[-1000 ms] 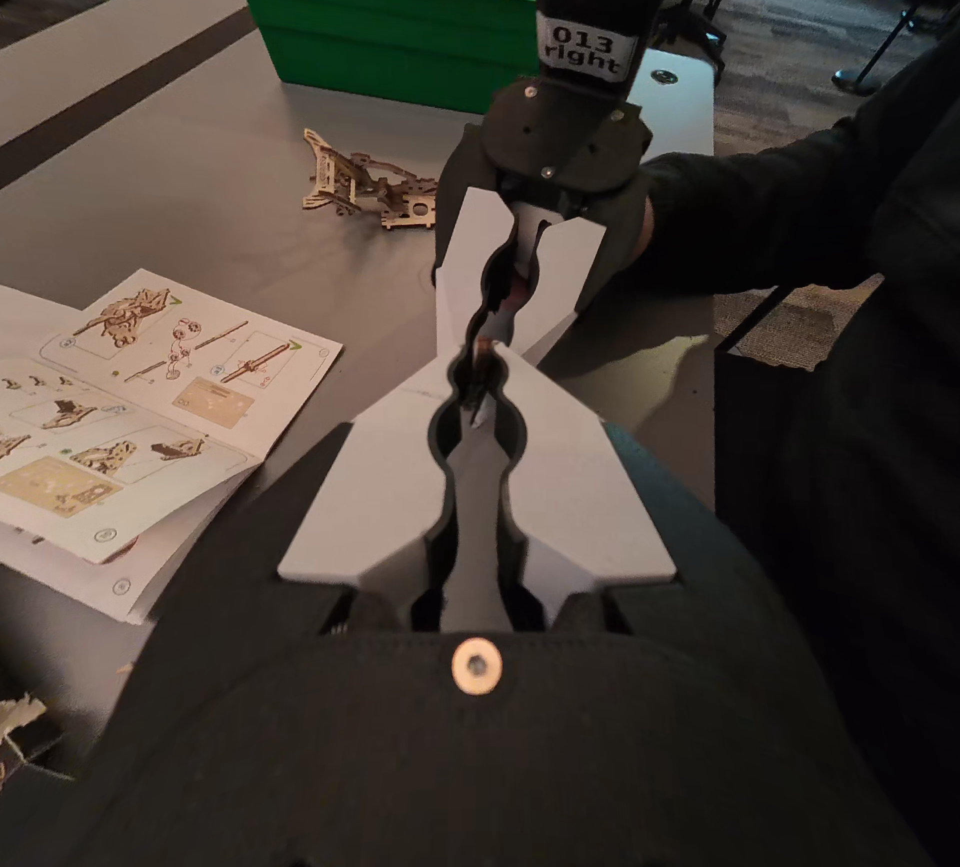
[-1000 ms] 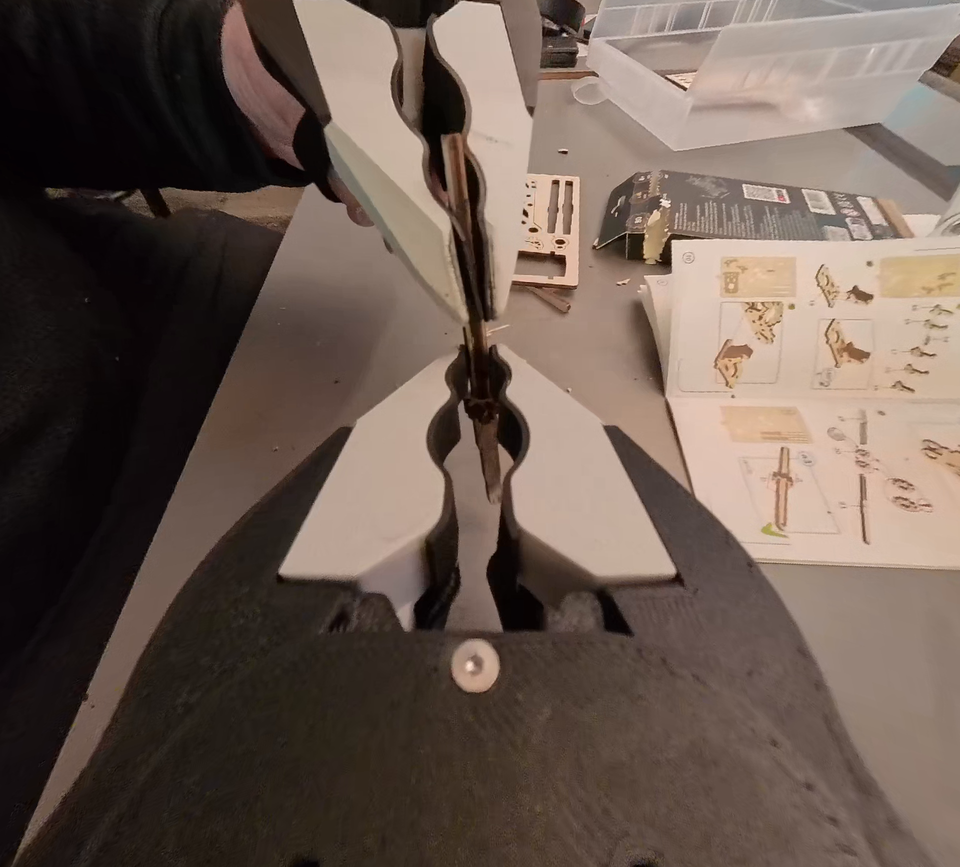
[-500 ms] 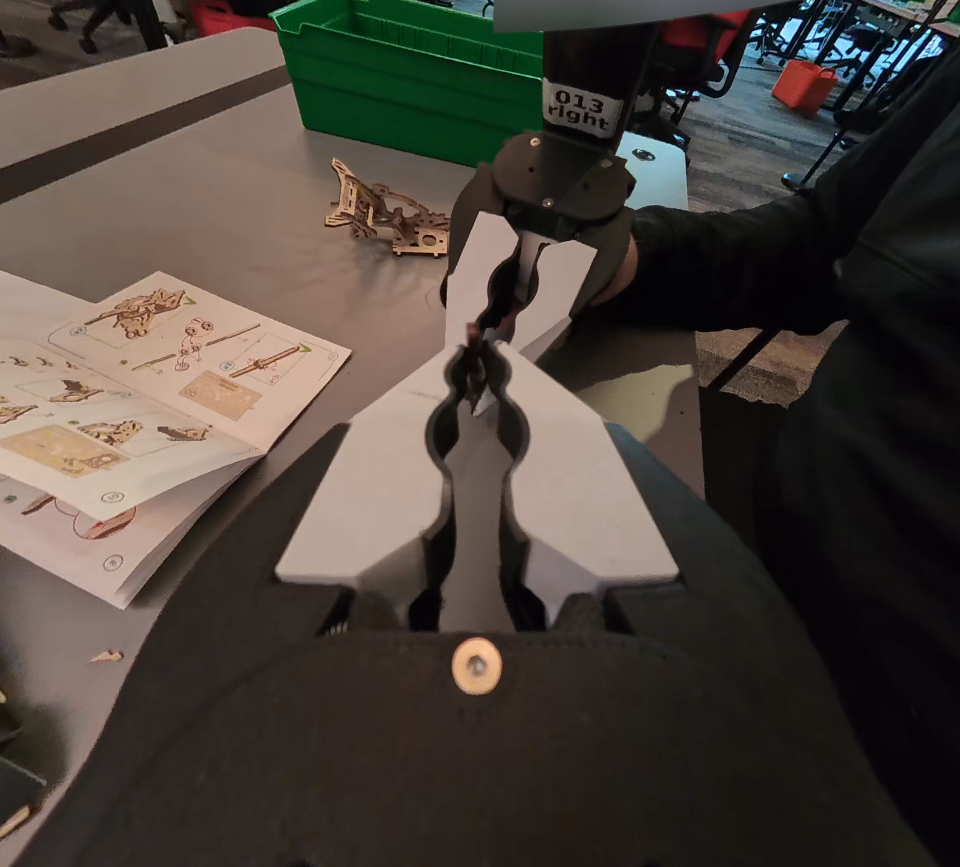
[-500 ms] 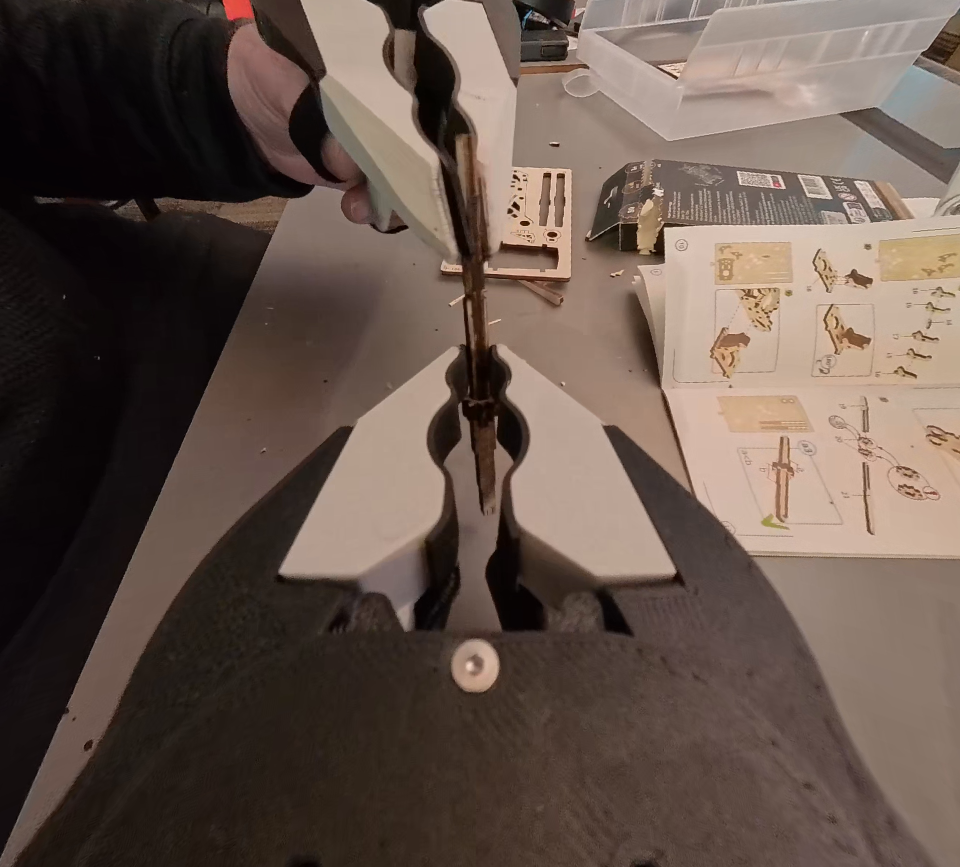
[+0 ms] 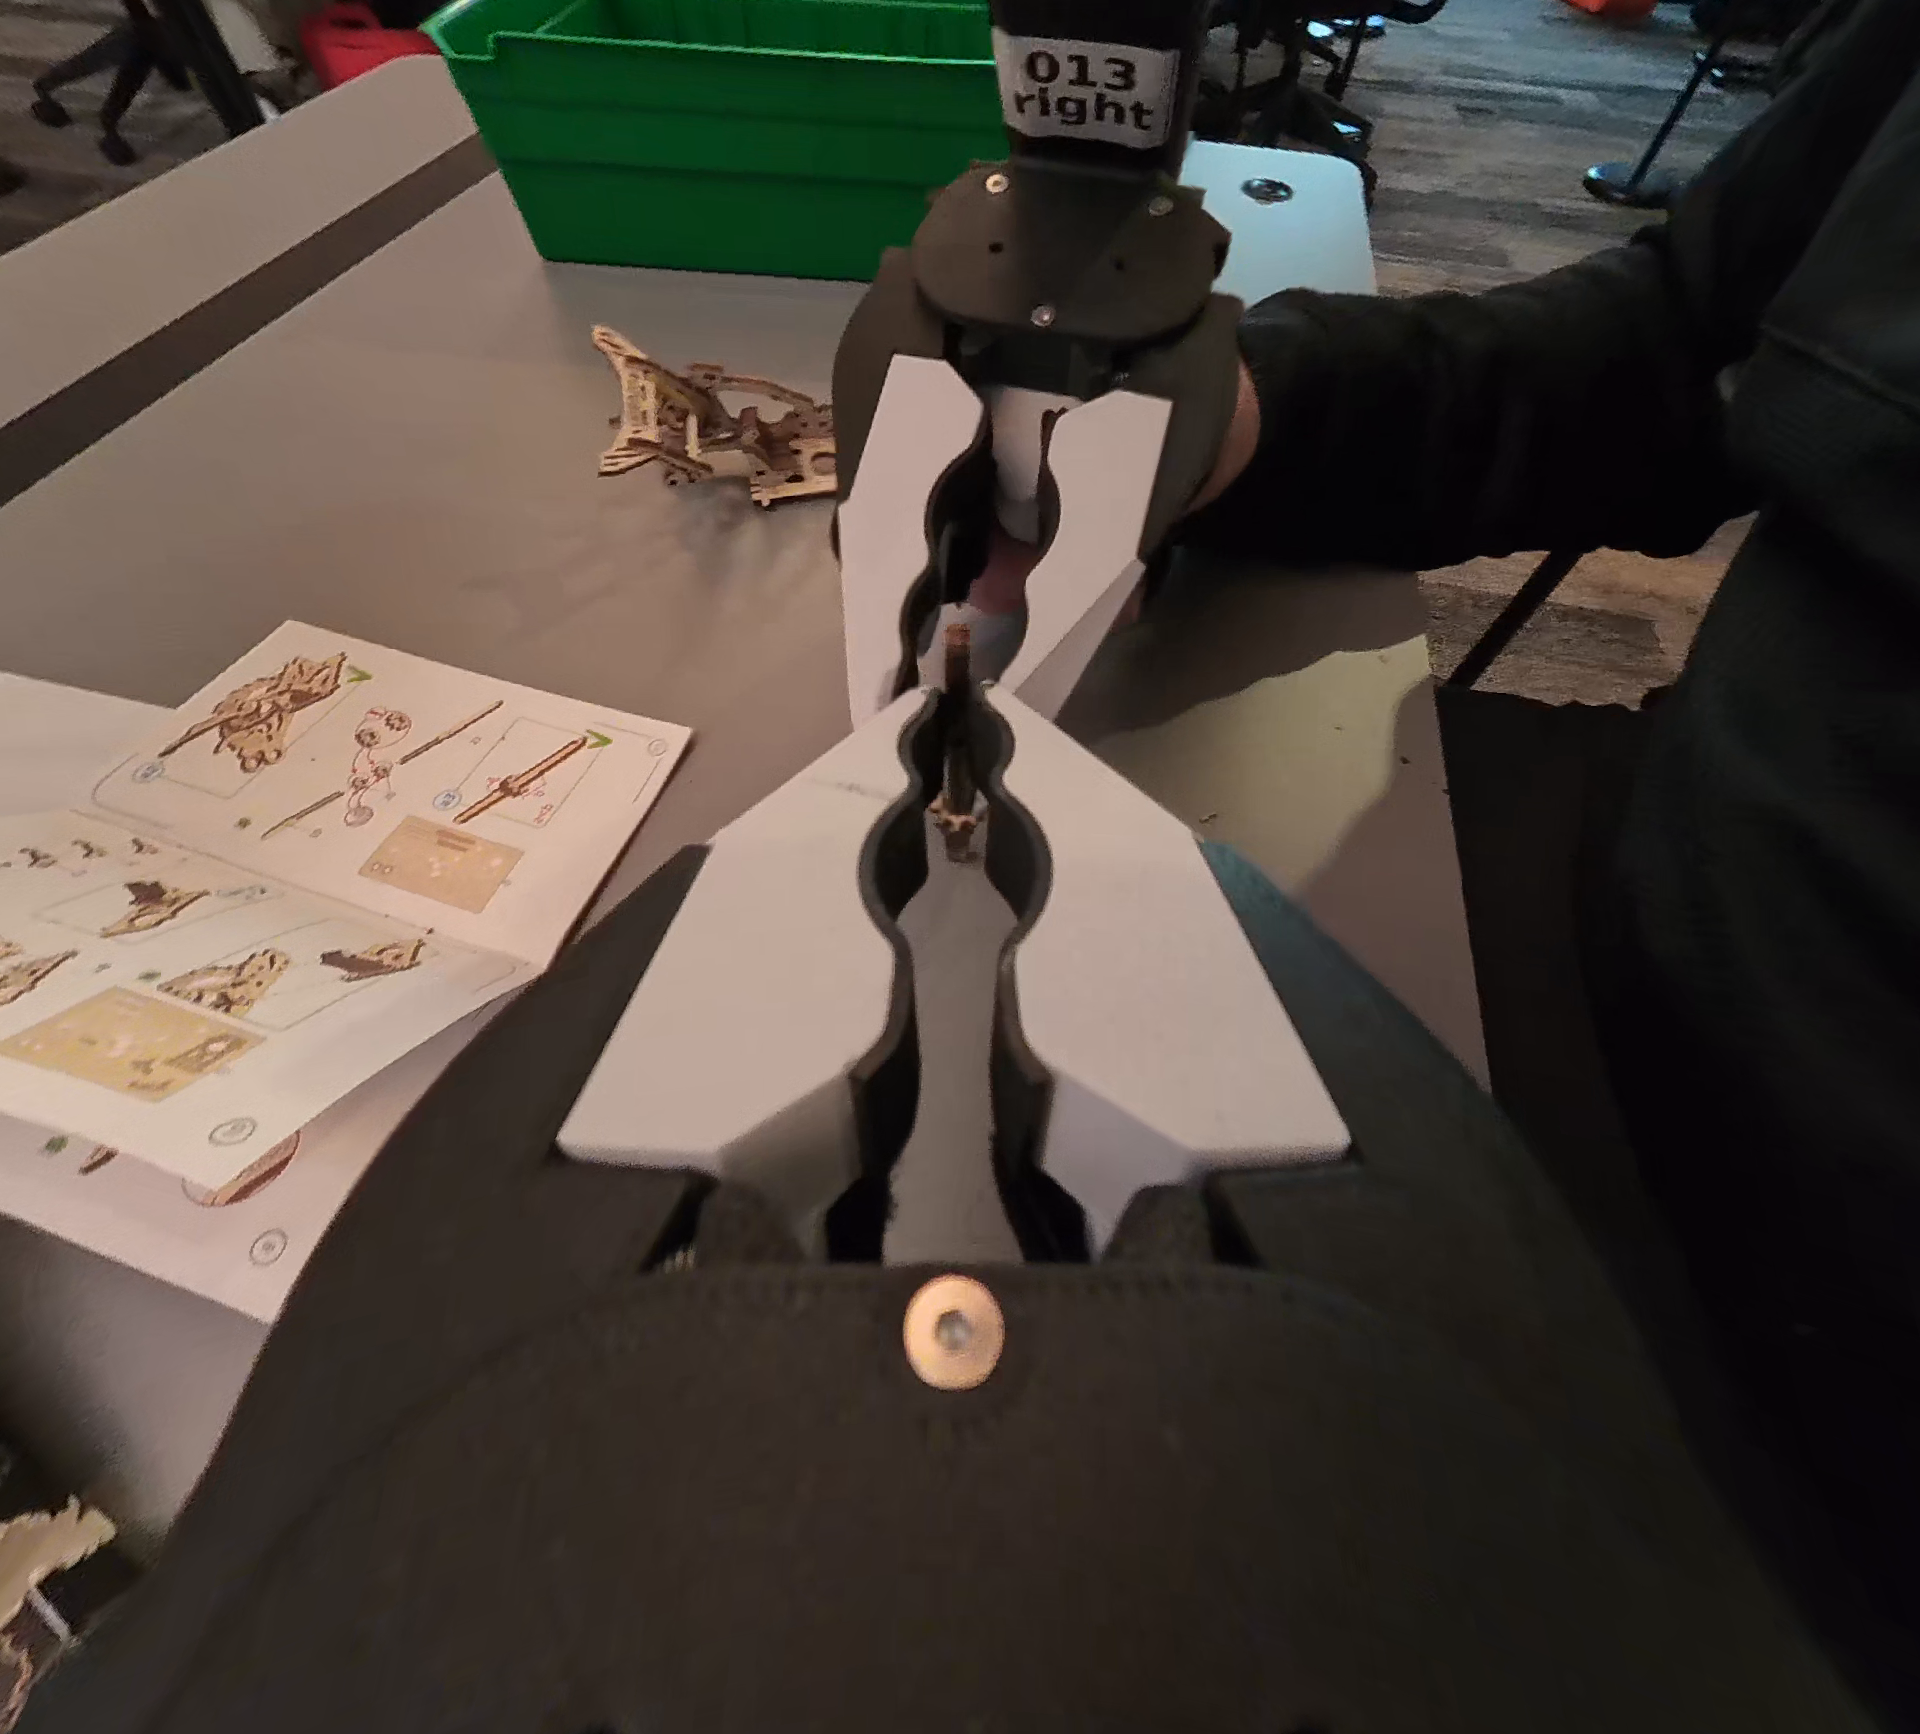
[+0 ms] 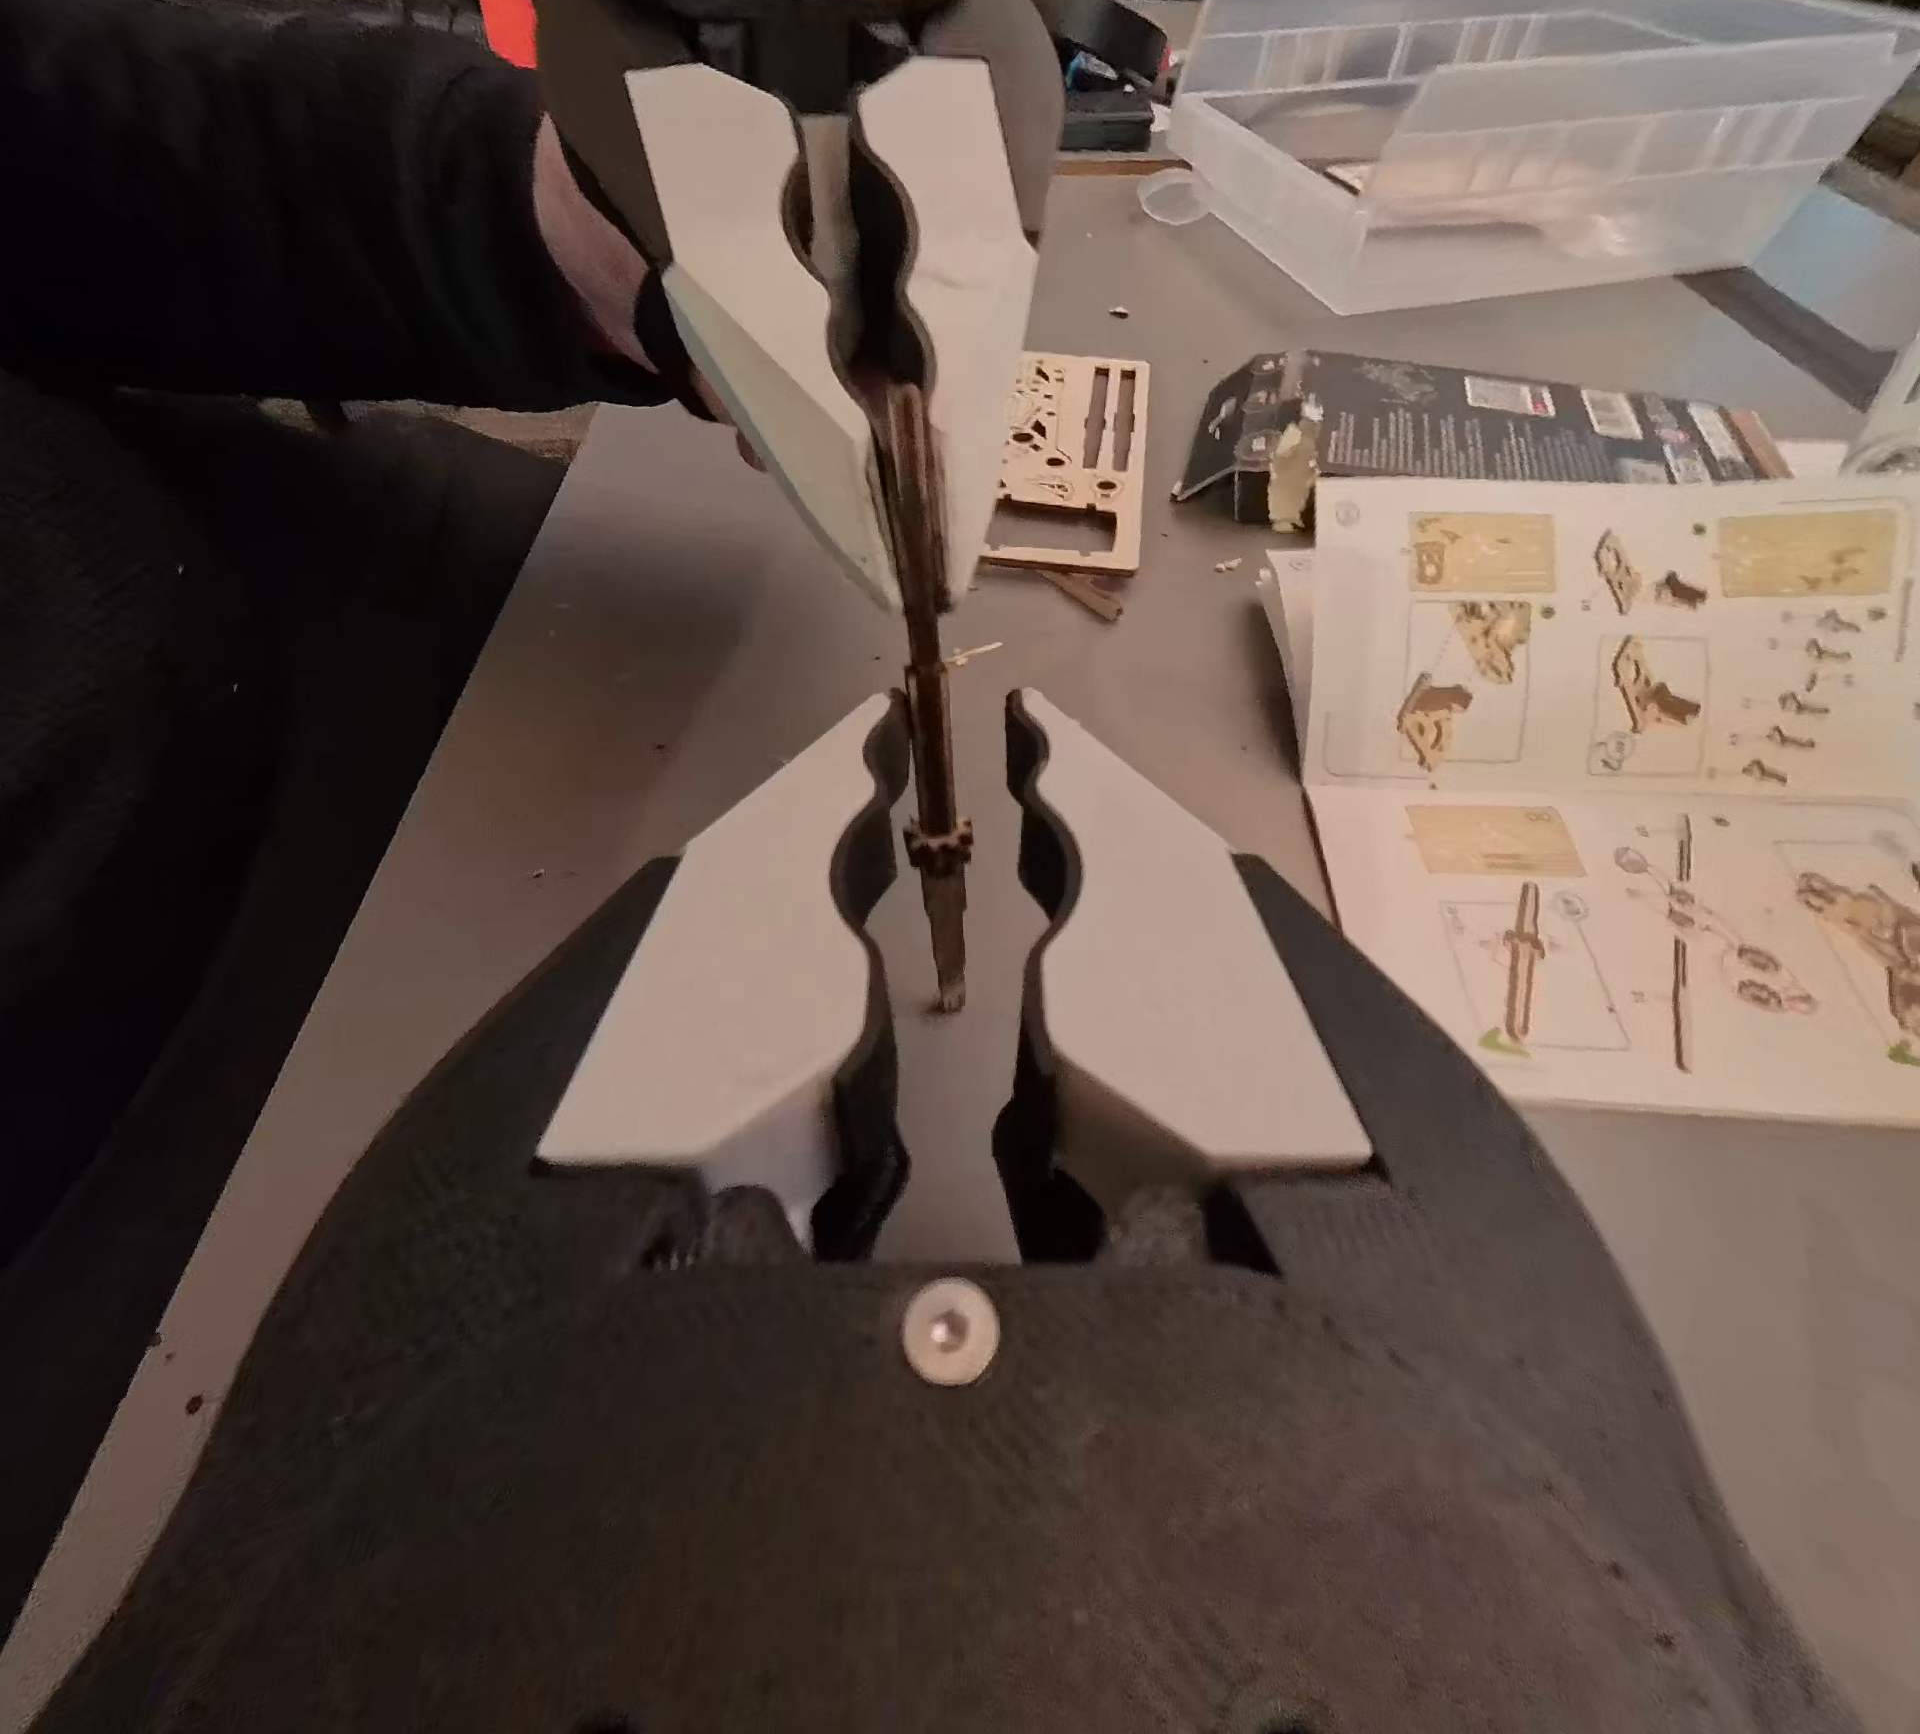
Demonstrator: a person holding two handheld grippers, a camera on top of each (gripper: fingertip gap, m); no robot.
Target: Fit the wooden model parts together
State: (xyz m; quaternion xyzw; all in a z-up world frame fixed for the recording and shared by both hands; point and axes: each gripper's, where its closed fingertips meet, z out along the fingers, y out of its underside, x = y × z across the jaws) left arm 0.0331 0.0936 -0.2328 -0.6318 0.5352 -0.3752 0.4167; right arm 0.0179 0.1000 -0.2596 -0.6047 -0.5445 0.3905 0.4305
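Since earlier: right gripper [image 6: 951, 697] spread off wooden axle [image 6: 932, 780] | left gripper [image 5: 956, 697] clamped on axle, above instruction booklet [image 6: 1600, 791] | gear seated; frame model [image 5: 717, 437] beyond booklet unjoined

Grey table [image 5: 312, 458] with green bin [image 5: 727, 126], instruction sheets [image 6: 1610, 801], wooden model [image 5: 717, 427], clear tray [image 6: 1507, 126].

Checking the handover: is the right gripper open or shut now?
Open. In the right wrist view, the right gripper shows a clear gap between its fingertips; the wooden rod runs through it, gripped only by the left gripper.
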